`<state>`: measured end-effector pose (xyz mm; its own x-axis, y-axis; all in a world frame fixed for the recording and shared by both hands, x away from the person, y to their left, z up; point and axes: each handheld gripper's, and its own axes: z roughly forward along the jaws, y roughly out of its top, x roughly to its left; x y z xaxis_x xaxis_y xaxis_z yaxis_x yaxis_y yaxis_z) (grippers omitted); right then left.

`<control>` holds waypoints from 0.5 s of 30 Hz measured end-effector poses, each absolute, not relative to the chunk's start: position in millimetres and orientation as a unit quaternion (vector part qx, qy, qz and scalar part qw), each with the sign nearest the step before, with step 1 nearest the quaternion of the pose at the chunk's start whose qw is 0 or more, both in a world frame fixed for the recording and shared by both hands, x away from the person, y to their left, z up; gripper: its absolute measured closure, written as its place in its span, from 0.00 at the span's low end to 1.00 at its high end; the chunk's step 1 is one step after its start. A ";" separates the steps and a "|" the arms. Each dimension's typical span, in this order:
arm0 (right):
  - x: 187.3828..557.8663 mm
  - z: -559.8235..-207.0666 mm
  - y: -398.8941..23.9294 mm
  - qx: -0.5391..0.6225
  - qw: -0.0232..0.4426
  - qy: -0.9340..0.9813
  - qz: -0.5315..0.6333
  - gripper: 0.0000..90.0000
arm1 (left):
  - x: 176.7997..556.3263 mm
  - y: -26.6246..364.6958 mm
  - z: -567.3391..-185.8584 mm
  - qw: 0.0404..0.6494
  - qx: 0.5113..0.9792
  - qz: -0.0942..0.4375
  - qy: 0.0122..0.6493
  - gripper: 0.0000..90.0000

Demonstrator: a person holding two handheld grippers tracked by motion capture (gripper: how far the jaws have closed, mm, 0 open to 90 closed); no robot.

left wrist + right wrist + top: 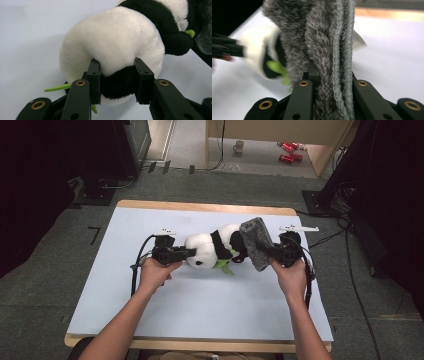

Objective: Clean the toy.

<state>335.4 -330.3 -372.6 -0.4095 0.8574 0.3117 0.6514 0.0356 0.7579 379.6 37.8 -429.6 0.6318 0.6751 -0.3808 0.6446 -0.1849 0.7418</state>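
- Centrally on the pale blue table (150, 320): plush panda (212, 247), lying on its side, head toward the left gripper (187, 253), body stretching toward the right gripper (269, 253).
- Left gripper: partly closed, clamped on the panda's head; in the left gripper view, pads (94, 75) pressing into a black patch low on the white head (112, 42), plush bulging out above the jaws.
- Green felt leaf (58, 87) poking out beside the left pad; a second green tip (190, 32) near the black paw (177, 42).
- Right gripper (329, 82): closed almost fully, pinching a grey fuzzy cloth (256, 242); in the right gripper view, cloth (322, 45) rising upright between the jaws, ribbed blue-grey edging (344, 62) along one side.
- Cloth draped against the panda's rear end, touching it, lifted off the table at the gripped end.
- Panda blurred in the right gripper view (262, 52), just beyond the cloth; green leaf (277, 68) visible beside it.
- Both hands on the gripper handles: left hand (157, 272), right hand (290, 277).
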 end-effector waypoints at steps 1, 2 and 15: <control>334.1 -368.1 -325.3 0.522 0.113 0.711 0.457 0.87 | 379.1 37.5 -429.3 0.472 0.771 0.017 0.428 0.72; 333.0 -364.5 -319.4 0.514 0.109 0.713 0.465 0.87 | 378.6 37.2 -429.3 0.471 0.771 0.017 0.427 0.72; 337.0 -370.8 -240.0 0.436 0.075 0.765 0.467 0.87 | 364.8 35.2 -429.8 0.471 0.772 0.028 0.426 0.71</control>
<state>337.0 -240.0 -370.8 -0.6080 0.7377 0.2934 0.5977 0.1821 0.7807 364.8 35.2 -429.8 0.6354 0.6838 -0.3588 0.6315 -0.1927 0.7510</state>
